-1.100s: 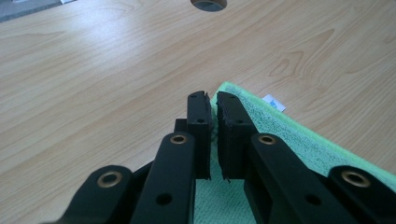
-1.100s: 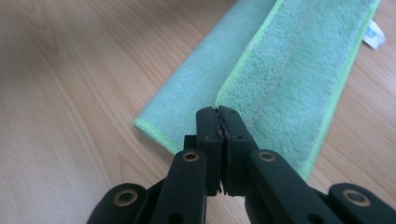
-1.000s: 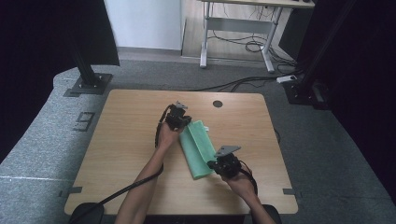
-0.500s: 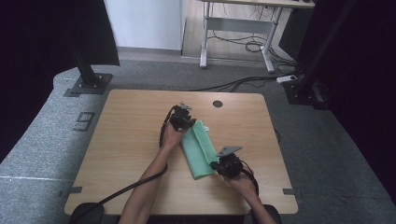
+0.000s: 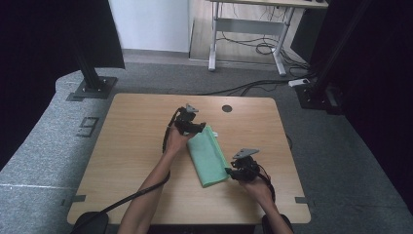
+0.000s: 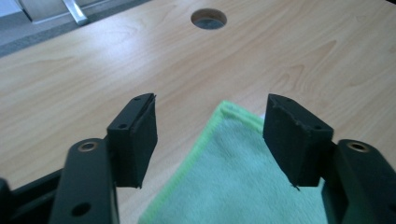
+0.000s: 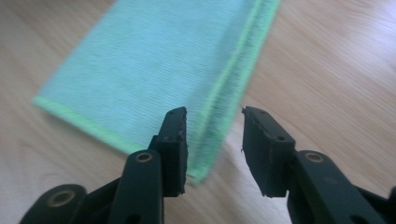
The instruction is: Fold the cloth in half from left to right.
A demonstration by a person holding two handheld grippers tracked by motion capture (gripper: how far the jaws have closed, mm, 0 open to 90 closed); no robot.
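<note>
Lying folded mid-tabletop (image 5: 122,146), the green cloth (image 5: 209,156) looks soft, light and floppy; pinch a hemmed corner. Left tool (image 6: 210,135) and right tool (image 7: 214,149) have just been opening, nothing pinched.

even, soft daylight falls on the wooden table (image 5: 146,146); dark curtains (image 5: 44,39) frame both sides. shadows are faint. the right gripper view is motion-blurred across the green cloth (image 7: 154,65); the left gripper view is sharp, softening toward its far edge.
</note>
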